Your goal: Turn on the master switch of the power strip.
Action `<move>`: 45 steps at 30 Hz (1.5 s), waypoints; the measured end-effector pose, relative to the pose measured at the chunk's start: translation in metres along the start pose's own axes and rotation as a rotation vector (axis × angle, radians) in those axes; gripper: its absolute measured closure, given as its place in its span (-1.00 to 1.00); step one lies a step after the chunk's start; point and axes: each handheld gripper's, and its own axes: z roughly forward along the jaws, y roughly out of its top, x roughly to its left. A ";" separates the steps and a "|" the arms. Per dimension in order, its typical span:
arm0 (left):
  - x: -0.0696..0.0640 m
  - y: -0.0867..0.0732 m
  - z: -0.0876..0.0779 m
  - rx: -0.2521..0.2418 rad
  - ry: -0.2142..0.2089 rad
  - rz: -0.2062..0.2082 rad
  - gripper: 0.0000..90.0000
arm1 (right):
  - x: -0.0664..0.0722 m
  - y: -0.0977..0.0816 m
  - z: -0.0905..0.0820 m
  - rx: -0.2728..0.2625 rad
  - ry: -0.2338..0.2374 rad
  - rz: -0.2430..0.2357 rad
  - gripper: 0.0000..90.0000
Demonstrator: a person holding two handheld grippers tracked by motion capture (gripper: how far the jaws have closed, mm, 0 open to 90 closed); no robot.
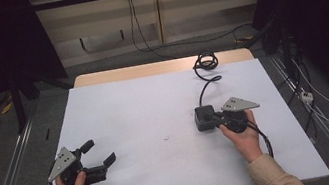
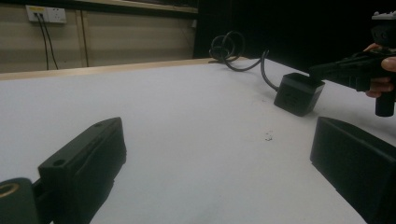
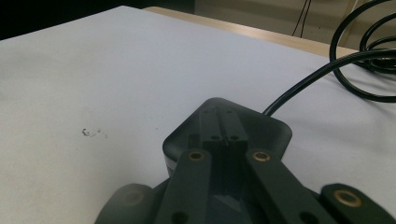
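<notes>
Clearly the right gripper (image 1: 215, 120) has its fingers clenched together, tips resting over the top of the black power adapter (image 1: 204, 117), pinching nothing. A push from here could skid the adapter, and its cable (image 1: 207, 81), running off beyond those fingertips to a coil (image 1: 206, 60) at the desk's (image 1: 144, 106) far edge, could drag or snag. The left gripper (image 1: 97, 153) sits released, well apart, bare sheet between its fingers. Open room lies between the two grippers.
</notes>
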 end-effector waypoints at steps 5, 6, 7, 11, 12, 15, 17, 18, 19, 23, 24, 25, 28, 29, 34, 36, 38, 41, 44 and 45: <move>0.000 0.000 0.000 0.002 0.000 0.005 -0.93 | 0.000 0.000 0.000 0.001 0.000 -0.004 1.00; 0.000 0.000 0.000 0.002 0.000 0.003 -0.93 | 0.000 0.000 0.000 0.000 0.000 -0.002 1.00; 0.000 0.000 0.000 0.002 0.000 0.002 -0.93 | 0.000 0.000 0.000 0.000 0.001 -0.001 1.00; 0.000 0.000 0.000 0.000 0.001 0.000 -0.93 | 0.000 0.000 0.000 0.001 0.002 0.000 1.00; 0.000 0.000 0.000 0.000 0.000 0.000 -0.93 | 0.000 0.000 0.000 0.002 0.001 0.001 1.00; 0.000 0.000 0.000 0.002 0.000 0.004 -0.93 | 0.000 0.000 0.000 0.003 0.002 0.004 1.00; 0.000 0.000 0.000 0.003 0.000 0.005 -0.93 | -0.001 0.000 0.000 0.002 0.003 0.006 1.00; 0.000 0.000 0.000 0.003 0.000 0.004 -0.93 | 0.000 0.000 0.000 0.002 0.003 0.005 1.00; 0.000 0.000 0.000 0.003 0.001 0.005 -0.93 | -0.001 0.000 0.000 0.002 0.003 0.006 1.00; 0.000 0.000 0.000 0.004 0.000 0.003 -0.93 | -0.001 0.000 0.000 0.002 0.003 0.009 1.00; 0.000 0.000 0.000 0.003 0.000 0.003 -0.93 | -0.001 0.000 0.000 0.002 0.003 0.009 1.00; 0.000 0.000 0.000 0.003 0.000 0.004 -0.93 | -0.001 0.000 0.000 0.002 0.003 0.010 1.00; 0.000 0.000 0.000 0.003 -0.001 0.004 -0.93 | 0.000 0.000 0.000 0.003 0.002 0.008 1.00; 0.000 0.000 0.000 0.003 0.000 0.002 -0.93 | 0.000 0.000 0.000 0.003 0.002 0.008 1.00; 0.000 0.000 0.001 0.004 0.001 0.003 -0.93 | 0.000 0.000 0.000 0.004 0.001 0.004 1.00; 0.000 0.000 0.000 0.004 0.000 0.005 -0.93 | -0.001 0.000 0.000 0.004 0.005 0.008 1.00; -0.001 0.000 0.000 0.004 0.001 0.003 -0.93 | -0.001 0.000 0.000 0.004 0.008 0.011 1.00; -0.001 0.000 0.000 0.004 0.001 0.004 -0.93 | -0.001 0.000 0.000 0.004 0.007 0.013 1.00; 0.000 -0.001 0.000 0.003 0.002 0.004 -0.93 | -0.001 0.000 0.000 0.004 0.007 0.013 1.00; 0.000 -0.001 0.000 0.003 0.002 0.004 -0.93 | -0.001 0.000 0.000 0.004 0.007 0.013 1.00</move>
